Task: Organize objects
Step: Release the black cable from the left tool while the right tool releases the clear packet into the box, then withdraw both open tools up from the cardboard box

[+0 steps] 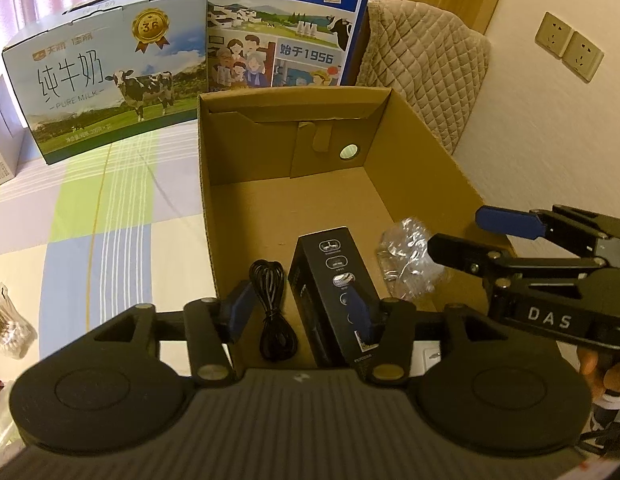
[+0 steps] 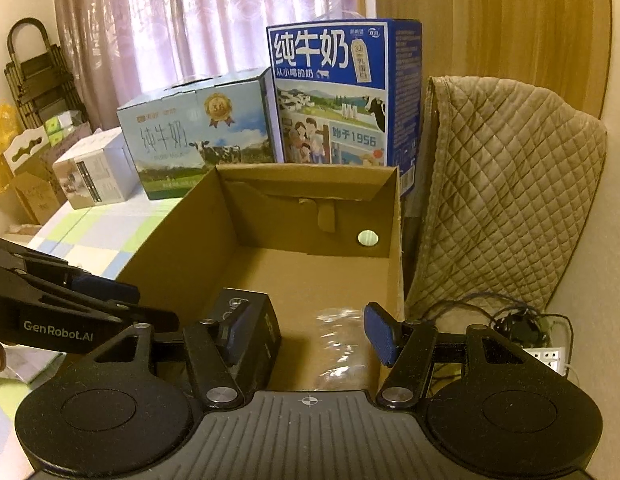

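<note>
My open corrugated cardboard box (image 1: pixel 230 208) sits on the checked bedsheet (image 1: pixel 90 208). On its floor lie a matte black rectangular carton (image 1: pixel 330 280), a crinkled clear plastic bag (image 1: pixel 410 260) to its right and a coiled black cable (image 1: pixel 272 308) to its left. My left gripper (image 1: pixel 302 316) hangs spread, empty; my right gripper (image 2: pixel 306 332) likewise stands wide apart

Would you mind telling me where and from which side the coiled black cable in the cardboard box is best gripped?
Grip the coiled black cable at its tied waist, where the strands bunch narrowest, coming straight down from above. It lies flat on the floor of the cardboard box, between the left wall and the black product box, so a side approach looks blocked. The left gripper is nearest, probably.
</note>
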